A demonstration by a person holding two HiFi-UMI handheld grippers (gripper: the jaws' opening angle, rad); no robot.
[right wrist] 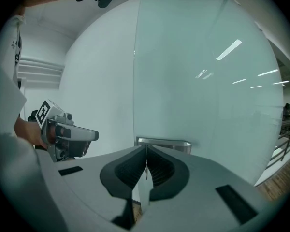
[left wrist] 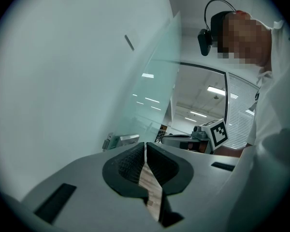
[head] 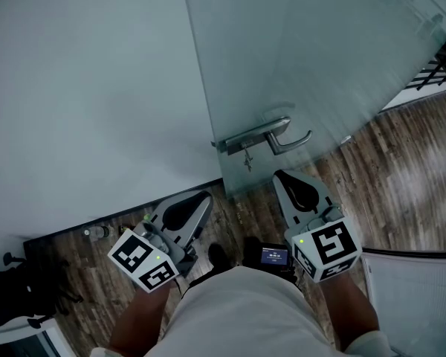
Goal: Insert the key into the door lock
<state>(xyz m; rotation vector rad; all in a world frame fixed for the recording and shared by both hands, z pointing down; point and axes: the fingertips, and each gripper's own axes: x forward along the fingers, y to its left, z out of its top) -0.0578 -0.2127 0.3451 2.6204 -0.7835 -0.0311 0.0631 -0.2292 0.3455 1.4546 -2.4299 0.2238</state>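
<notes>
**Desk:** Currently, what are the grippers doing at the door?

**Photographer:** Both are closed on nothing. The left gripper [left wrist: 145, 146] has its jaws meeting at the tips, with only wood floor showing through the gap behind them. The right gripper [right wrist: 146, 151] is pressed together the same way and aimed at the lock plate [head: 245, 138]. It sits near the lock plate, just below it. The left one sits lower and off to the lock plate's left, farther away.

**Desk:** And the key?

**Photographer:** A small metal piece that looks like the key [head: 247, 160] hangs just under the lock plate, beside the root of the lever handle [head: 290, 141]. It is too small to tell whether the blade is seated in the cylinder.

**Desk:** How should it handle?

**Photographer:** Probably light, stiff and slick, so it may swing or twist in a loose pinch. The best hold would be flat across the head, leaving the blade free. The glass door [head: 320, 65] may swing under a push.
</notes>
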